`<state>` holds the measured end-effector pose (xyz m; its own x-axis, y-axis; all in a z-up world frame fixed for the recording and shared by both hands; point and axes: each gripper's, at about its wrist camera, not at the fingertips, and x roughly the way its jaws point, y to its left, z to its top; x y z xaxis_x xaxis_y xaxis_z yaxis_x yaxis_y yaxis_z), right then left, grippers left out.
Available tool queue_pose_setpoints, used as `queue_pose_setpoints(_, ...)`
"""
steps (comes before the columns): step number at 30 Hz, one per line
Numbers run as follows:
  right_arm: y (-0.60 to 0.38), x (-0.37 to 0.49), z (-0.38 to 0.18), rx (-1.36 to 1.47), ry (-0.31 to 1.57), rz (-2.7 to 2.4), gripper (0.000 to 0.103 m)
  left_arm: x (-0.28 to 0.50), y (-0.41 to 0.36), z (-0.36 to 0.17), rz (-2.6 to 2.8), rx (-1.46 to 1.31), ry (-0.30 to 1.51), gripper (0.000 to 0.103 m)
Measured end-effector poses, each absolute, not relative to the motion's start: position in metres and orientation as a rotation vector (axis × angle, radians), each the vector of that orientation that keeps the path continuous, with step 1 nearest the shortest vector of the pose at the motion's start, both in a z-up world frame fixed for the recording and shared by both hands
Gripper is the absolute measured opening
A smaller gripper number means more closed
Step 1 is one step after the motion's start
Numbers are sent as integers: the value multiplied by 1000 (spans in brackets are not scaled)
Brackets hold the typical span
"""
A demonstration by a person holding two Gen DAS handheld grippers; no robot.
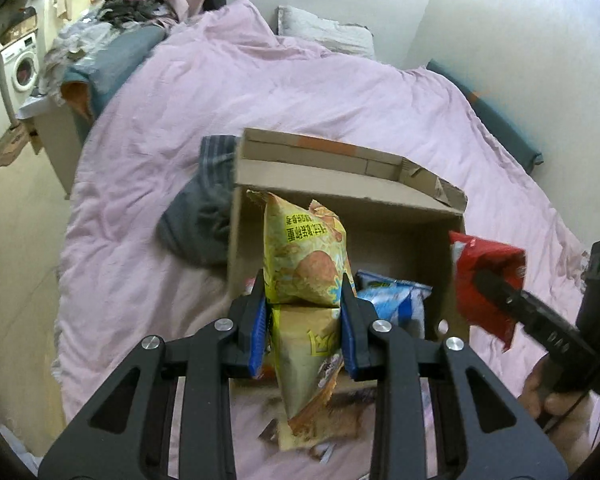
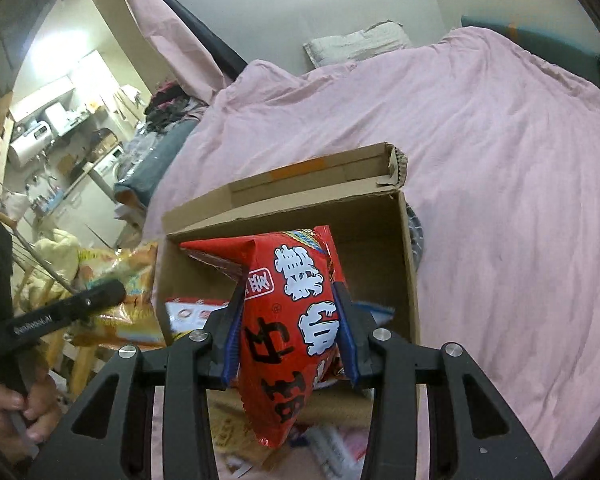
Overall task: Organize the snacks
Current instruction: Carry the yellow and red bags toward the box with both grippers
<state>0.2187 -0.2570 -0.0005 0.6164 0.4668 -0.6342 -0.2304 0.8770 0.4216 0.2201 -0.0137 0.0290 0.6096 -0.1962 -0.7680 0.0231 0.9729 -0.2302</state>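
My left gripper (image 1: 305, 294) is shut on a yellow snack bag (image 1: 304, 256) and holds it over the open cardboard box (image 1: 340, 184) on the bed. My right gripper (image 2: 290, 296) is shut on a red snack bag (image 2: 296, 304) above the same box (image 2: 284, 200). The red bag also shows in the left wrist view (image 1: 484, 276), at the box's right side. The yellow bag shows in the right wrist view (image 2: 128, 280), left of the box. A blue-and-white snack bag (image 1: 396, 300) lies inside the box. A white-and-red packet (image 2: 188, 312) lies there too.
The box stands on a pink duvet (image 1: 260, 92) that covers the bed. Dark grey clothing (image 1: 204, 216) lies left of the box. A grey pillow (image 1: 324, 30) is at the headboard. Loose packets (image 1: 320, 412) lie on the duvet in front of the box.
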Motion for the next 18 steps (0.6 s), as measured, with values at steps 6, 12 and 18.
queue_pose_setpoints(6, -244, 245, -13, 271, 840, 398, 42, 254, -30, 6, -147, -224, 960, 27)
queue_pose_setpoints(12, -234, 267, -28, 241, 888, 371, 43, 270, -41, -12, -162, -229, 1002, 27)
queue_pose_setpoints(18, -232, 271, -34, 262, 911, 373, 45, 273, -40, -18, -174, -255, 992, 28)
